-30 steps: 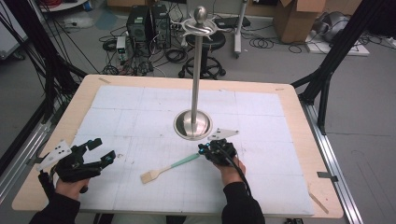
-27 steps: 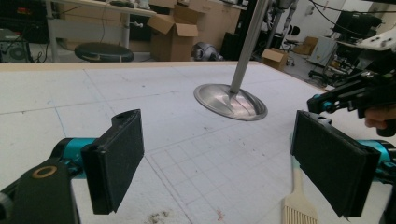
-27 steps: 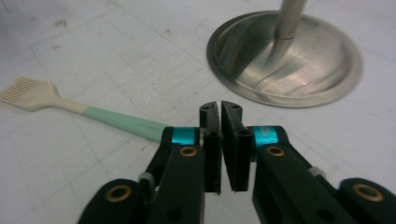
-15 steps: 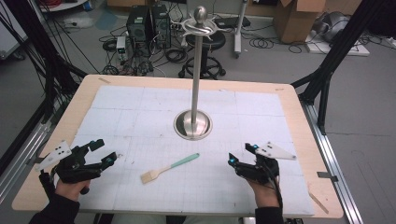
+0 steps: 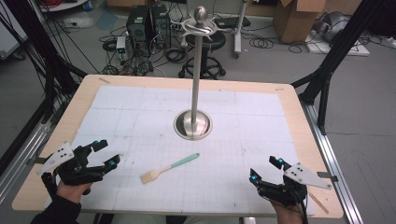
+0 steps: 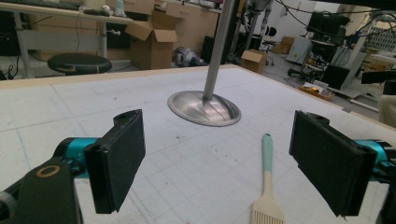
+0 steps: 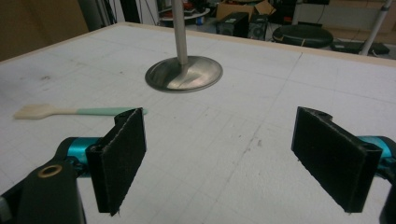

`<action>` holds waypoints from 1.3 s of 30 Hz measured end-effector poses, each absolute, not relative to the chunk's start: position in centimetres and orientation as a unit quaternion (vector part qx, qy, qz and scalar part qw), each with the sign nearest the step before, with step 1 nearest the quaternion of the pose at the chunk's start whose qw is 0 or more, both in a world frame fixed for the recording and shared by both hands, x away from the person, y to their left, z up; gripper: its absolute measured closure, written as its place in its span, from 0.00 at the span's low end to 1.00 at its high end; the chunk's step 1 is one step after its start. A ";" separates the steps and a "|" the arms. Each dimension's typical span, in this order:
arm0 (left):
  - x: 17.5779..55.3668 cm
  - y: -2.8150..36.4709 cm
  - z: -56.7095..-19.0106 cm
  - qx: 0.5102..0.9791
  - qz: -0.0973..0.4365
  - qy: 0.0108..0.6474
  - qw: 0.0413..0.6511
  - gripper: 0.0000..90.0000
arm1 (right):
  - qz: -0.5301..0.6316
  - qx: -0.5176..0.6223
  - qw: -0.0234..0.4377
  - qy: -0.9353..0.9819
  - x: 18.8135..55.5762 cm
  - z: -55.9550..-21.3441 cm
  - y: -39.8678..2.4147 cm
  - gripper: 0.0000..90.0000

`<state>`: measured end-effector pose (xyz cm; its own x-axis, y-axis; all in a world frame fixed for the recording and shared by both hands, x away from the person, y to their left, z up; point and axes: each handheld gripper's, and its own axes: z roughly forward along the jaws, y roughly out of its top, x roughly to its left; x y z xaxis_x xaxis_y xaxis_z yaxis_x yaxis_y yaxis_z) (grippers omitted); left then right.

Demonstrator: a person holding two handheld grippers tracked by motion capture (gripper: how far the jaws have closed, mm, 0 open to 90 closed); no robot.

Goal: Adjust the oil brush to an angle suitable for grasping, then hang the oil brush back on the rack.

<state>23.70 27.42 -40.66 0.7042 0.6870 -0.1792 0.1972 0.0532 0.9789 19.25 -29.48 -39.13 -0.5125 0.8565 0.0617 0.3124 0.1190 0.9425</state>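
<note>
Landmark: stand (image 5: 193,125), a steel pole on a round base, upright near the middle of the table (image 5: 289,100).
Brush (image 5: 168,168): lies flat on the white gridded mat (image 5: 140,107), free of both grippers, on the near side of the stand's base and a little to its left in the high view. Its mint handle end points up toward the base; the cream bristle head lies farther from it, toward the near left.
Brush, left gripper view (image 6: 266,182): flat on the mat ahead of the jaws, bristles nearest the camera, handle running on toward the stand (image 6: 205,106).
Brush, right gripper view (image 7: 70,111): flat on the mat left of the stand (image 7: 183,73), bristles at the far left, its handle tip partly behind the top of the left jaw.
Left gripper (image 5: 108,153): near-left of the stand, well apart from it, close to the table's near-left corner. Jaws wide, nothing between them.
Right gripper (image 5: 267,170): near-right of the stand, well apart from it, close to the table's near edge. Its jaws have just been opening and now stand wide, with bare mat between them.
Brush to grippers: between the two, nearer the left one, touching neither.
</note>
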 end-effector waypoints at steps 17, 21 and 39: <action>23.8 26.6 -41.0 0.671 0.180 0.334 0.637 0.21 | 0.511 0.424 0.264 0.699 19.6 -39.3 -29.5 0.18; 23.8 26.6 -41.1 0.672 0.182 0.335 0.635 0.21 | 0.516 0.426 0.267 0.693 19.6 -39.2 -29.7 0.18; 24.2 26.0 -41.1 0.676 0.171 0.337 0.632 0.19 | 0.509 0.419 0.270 0.702 19.5 -39.1 -29.4 0.18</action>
